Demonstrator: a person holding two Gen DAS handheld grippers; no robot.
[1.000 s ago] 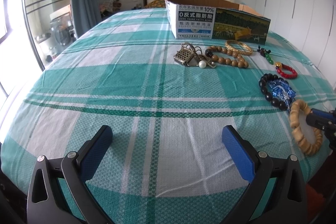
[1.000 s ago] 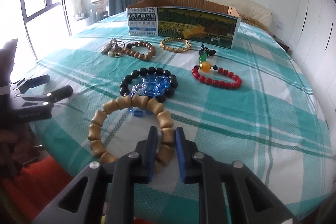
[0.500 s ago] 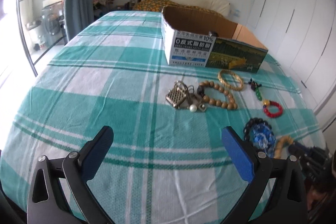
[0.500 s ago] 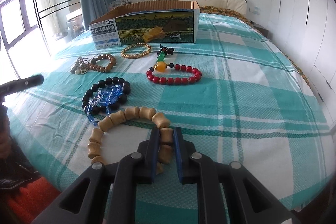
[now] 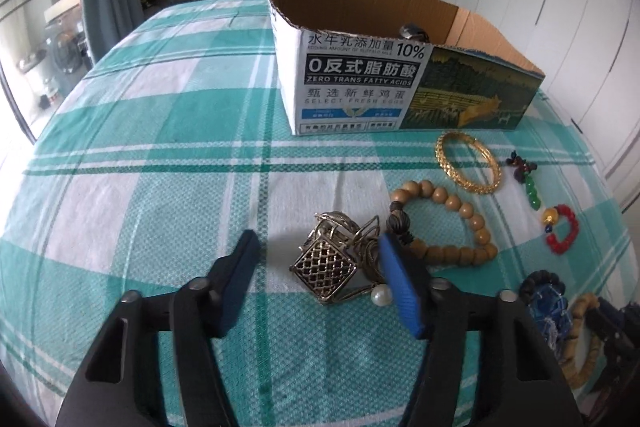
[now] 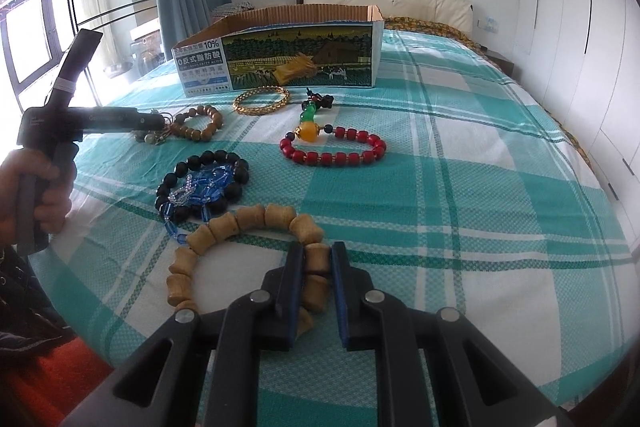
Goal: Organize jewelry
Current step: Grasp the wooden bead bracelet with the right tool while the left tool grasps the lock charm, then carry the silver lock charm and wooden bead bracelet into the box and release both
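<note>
My left gripper (image 5: 318, 247) reaches over a brass cage pendant (image 5: 324, 267) tangled with metal leaves and a pearl. Its jaws are closing, with the pendant between the blue pads and a gap still on the left side. My right gripper (image 6: 318, 253) is shut on one bead of a chunky pale wooden bracelet (image 6: 240, 223) lying on the checked bedspread. An open cardboard box (image 5: 360, 79) stands at the back. A brown bead bracelet (image 5: 452, 223) lies just right of the pendant.
A gold bangle (image 6: 262, 99), a green pendant (image 6: 310, 113), a red bead bracelet (image 6: 336, 151) and a black bracelet with blue crystals (image 6: 204, 183) lie between the grippers and the box. A hand (image 6: 36, 187) holds the left gripper. Wardrobe doors stand at right.
The left gripper has travelled forward across the bed to the brass pendant, and its jaws have narrowed around it. The right gripper has kept still, shut on the wooden bracelet.
</note>
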